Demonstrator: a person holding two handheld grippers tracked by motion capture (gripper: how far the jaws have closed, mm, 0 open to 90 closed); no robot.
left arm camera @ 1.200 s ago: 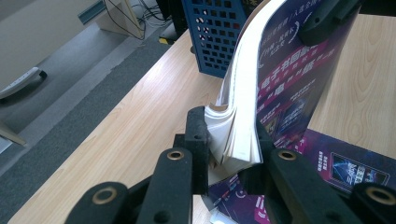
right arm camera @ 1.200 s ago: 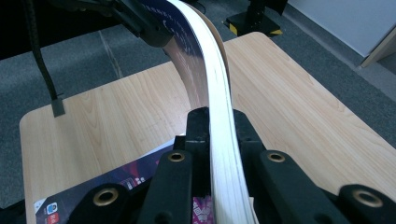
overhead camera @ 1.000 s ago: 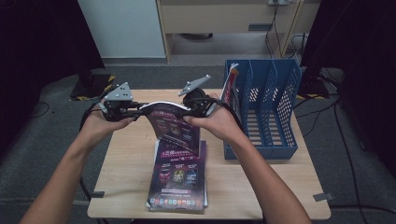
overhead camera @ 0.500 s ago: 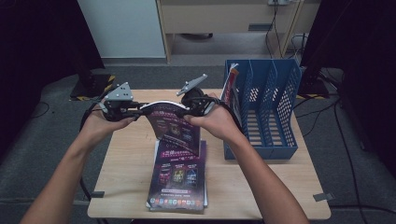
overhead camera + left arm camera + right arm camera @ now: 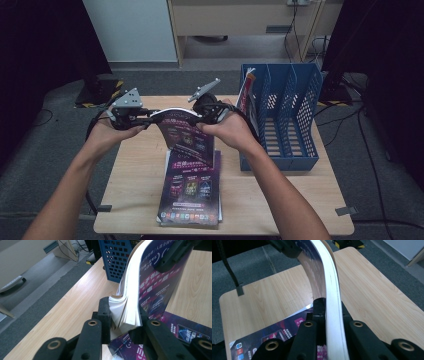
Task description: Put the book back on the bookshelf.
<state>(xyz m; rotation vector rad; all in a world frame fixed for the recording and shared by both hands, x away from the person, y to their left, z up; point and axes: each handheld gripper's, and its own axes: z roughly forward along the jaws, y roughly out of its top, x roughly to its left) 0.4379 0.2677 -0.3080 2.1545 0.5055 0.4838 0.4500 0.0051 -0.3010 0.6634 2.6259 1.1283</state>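
High view, tabletop (image 5: 130, 200): pale wood, carrying everything.
File rack (image 5: 287, 112): blue, right of the magazine.
Magazine (image 5: 187, 135): lifted, bowed between both grippers, above a stack (image 5: 192, 192).
Left gripper (image 5: 122, 315): jaws clamp its fanned page edge.
Right gripper (image 5: 329, 310): jaws pinch the other edge.
Advice: keep both grips firm; probably aim for the rack.

White Chinese print runs across the purple cover of the lifted magazine (image 5: 155, 287) in the left gripper view; the characters "电子书" can be made out, the rest too cut off to read. At 6 o'clock, the stacked magazine (image 5: 192, 192) on the counter carries lettering too small to read.
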